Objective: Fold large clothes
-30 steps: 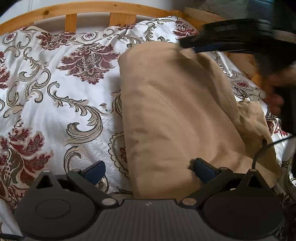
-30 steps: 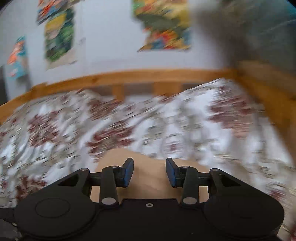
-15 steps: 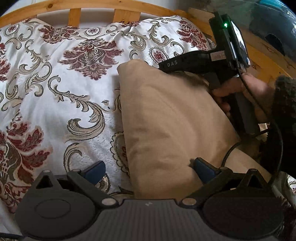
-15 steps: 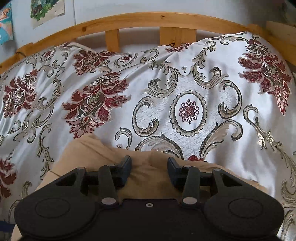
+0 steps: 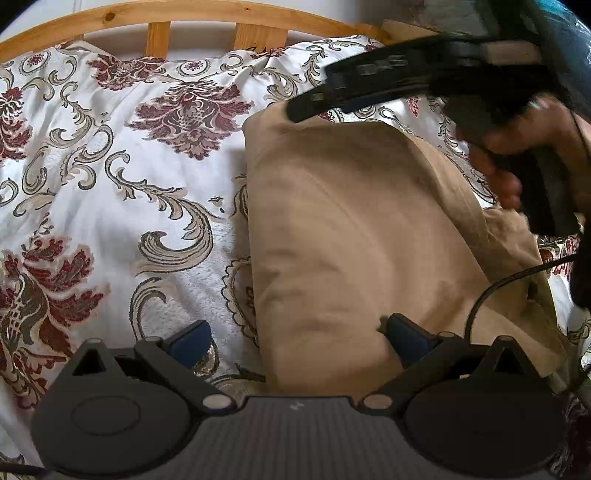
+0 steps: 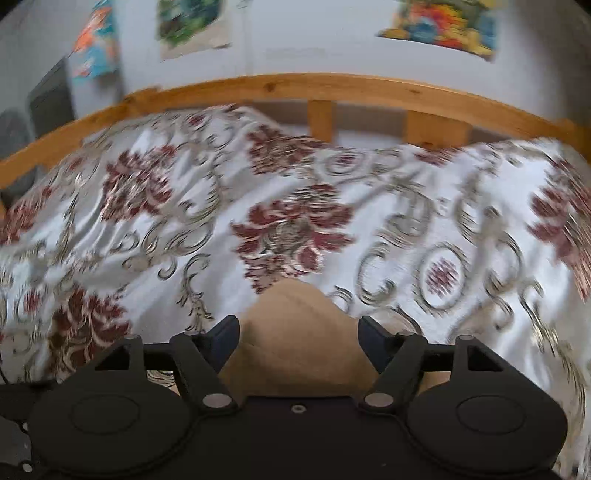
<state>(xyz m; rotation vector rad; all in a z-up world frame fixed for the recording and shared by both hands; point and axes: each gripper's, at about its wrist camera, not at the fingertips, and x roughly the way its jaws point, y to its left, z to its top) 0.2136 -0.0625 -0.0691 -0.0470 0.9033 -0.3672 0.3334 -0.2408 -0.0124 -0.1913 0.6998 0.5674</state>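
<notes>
Tan garment folded on a patterned bedspread, both claws spread apart.

The tan garment (image 5: 354,236) is soft, matte cloth in a long smooth slab on a glossy white bedspread (image 5: 110,206) with maroon flowers. The left gripper (image 5: 295,334) straddles its near left edge, one pad pressing the cloth; the right gripper (image 6: 297,334) hangs wide over its far corner.

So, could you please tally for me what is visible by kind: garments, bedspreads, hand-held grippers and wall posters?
Tan garment: 1
Patterned bedspread: 1
Hand-held grippers: 2, left hand-held gripper and right hand-held gripper, both open
Wall posters: 3
Total: 7
</notes>
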